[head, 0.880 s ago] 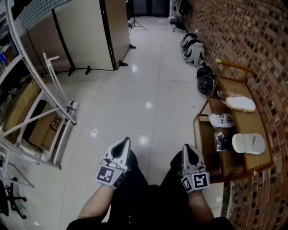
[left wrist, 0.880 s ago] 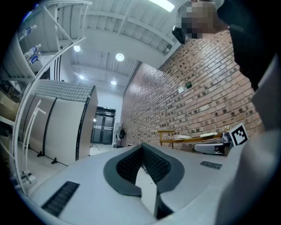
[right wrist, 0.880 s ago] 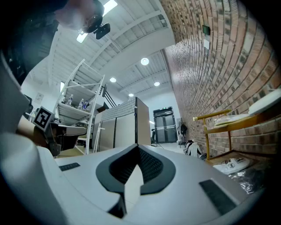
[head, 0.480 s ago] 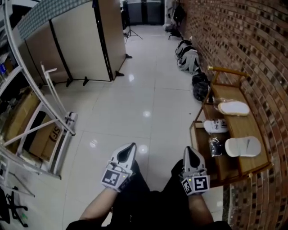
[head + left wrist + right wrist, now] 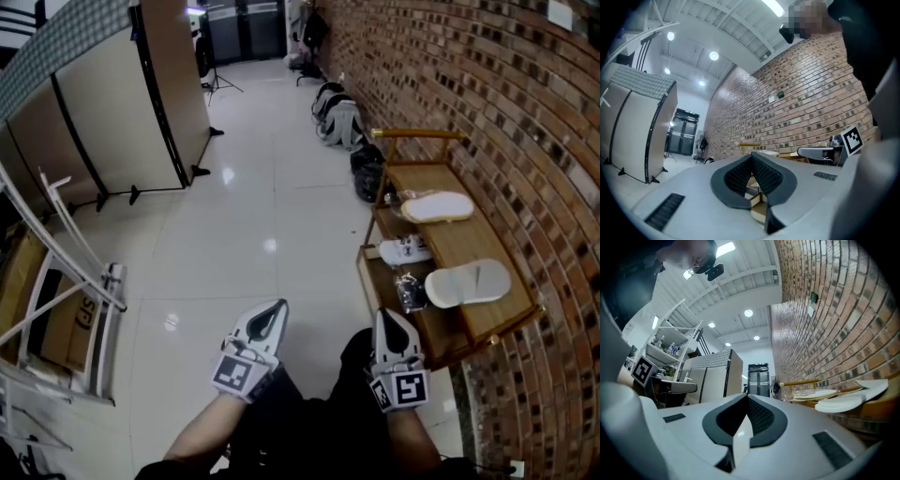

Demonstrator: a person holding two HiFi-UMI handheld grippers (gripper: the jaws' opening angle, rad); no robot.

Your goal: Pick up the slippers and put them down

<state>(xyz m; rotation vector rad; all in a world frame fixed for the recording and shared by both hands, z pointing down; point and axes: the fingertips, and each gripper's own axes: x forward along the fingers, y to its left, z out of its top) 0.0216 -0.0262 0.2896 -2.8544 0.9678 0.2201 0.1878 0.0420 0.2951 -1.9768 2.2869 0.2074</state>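
Observation:
A white slipper [image 5: 467,283] and a cream slipper [image 5: 437,206] lie on the top shelf of a wooden rack [image 5: 487,234] against the brick wall. Another white slipper [image 5: 405,249] and a black bundle [image 5: 410,292] rest on the lower shelf. My left gripper [image 5: 272,309] is shut and empty, held over the floor left of the rack. Beside the rack's near corner, my right gripper [image 5: 387,317] is also shut with nothing in it. The right gripper view shows its closed jaws [image 5: 746,397], with the white slipper [image 5: 843,401] and cream slipper [image 5: 815,393] off to the right. In the left gripper view the left gripper [image 5: 751,157] is shut too.
Bags [image 5: 342,117] and a black sack [image 5: 367,169] sit along the brick wall beyond the rack. Beige partition panels [image 5: 112,112] stand at the far left. A white metal frame [image 5: 70,281] and a cardboard box [image 5: 61,323] occupy the left side. Glossy white tile floor [image 5: 272,216] lies ahead.
The view has swung toward the brick wall, so the rack and slippers now sit nearer the middle and closer. Both grippers keep the same shut pose in front of the person.

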